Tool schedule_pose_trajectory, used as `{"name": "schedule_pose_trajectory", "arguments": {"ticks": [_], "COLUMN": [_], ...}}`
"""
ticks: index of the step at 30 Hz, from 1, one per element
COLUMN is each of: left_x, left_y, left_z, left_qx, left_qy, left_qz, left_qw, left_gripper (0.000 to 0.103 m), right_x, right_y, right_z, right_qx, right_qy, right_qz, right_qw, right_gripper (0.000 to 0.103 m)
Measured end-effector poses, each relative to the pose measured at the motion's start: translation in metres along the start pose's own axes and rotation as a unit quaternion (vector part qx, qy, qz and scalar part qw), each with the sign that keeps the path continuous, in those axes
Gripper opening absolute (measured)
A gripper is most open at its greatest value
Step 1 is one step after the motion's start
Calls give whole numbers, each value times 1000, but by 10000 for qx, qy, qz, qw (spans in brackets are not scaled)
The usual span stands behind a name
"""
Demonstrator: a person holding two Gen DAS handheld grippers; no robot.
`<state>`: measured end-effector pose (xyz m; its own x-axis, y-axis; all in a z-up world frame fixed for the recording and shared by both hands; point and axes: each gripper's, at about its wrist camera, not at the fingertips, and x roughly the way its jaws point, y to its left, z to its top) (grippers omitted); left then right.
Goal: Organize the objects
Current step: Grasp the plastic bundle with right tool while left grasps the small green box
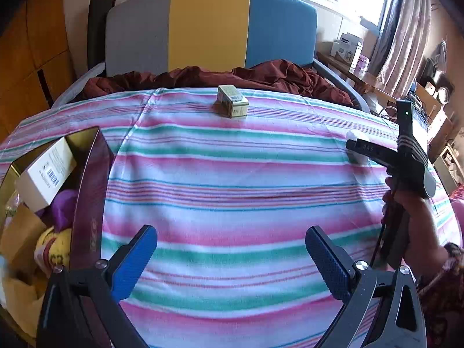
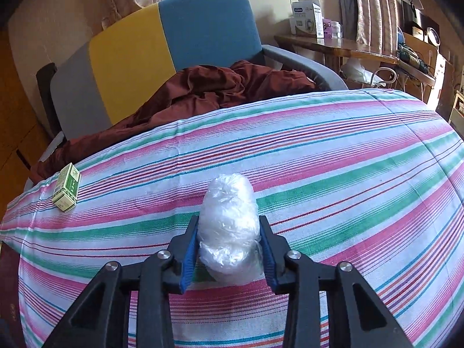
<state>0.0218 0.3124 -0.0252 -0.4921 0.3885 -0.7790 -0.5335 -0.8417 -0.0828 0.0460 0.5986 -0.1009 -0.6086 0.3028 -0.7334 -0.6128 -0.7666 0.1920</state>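
Observation:
My right gripper (image 2: 229, 220) is shut on a clear plastic-wrapped white bundle (image 2: 229, 203), which rests low on the striped cloth (image 2: 319, 159). The left wrist view shows that gripper (image 1: 358, 148) at the right edge, held by a person's hand (image 1: 411, 211). A small green-and-cream box (image 1: 232, 101) (image 2: 67, 187) lies near the cloth's far edge. My left gripper (image 1: 230, 233) is open over the cloth, with nothing between its fingers. To its left stands an open dark red container (image 1: 90, 197) holding a white carton (image 1: 43, 171), a purple item and a yellow item.
Behind the striped surface stands a chair with a grey, yellow and blue back (image 1: 208, 29), and a crumpled maroon cloth (image 1: 261, 75) lies on its seat. A wooden desk (image 2: 333, 45) with boxes is at the far right, by curtains and a window.

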Motion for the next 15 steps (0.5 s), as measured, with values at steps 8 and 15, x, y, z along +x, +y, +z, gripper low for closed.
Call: {"name": "schedule_pose_trajectory", "arguments": {"ticks": [8, 15], "left_x": [48, 101], "left_y": [-3, -13], "left_z": [66, 119], "left_qx": [-273, -305], "left_qy": [-190, -166], "left_qz": [279, 639], "left_qw": [9991, 9974], "left_gripper": [103, 103], "right_x": [0, 1], "right_y": [8, 10], "right_z": [-2, -2], "right_qx": [-192, -256], "right_qy": [-43, -62], "right_qz": [-226, -303], "right_qw": [9996, 9992], "right_gripper": [38, 38]}}
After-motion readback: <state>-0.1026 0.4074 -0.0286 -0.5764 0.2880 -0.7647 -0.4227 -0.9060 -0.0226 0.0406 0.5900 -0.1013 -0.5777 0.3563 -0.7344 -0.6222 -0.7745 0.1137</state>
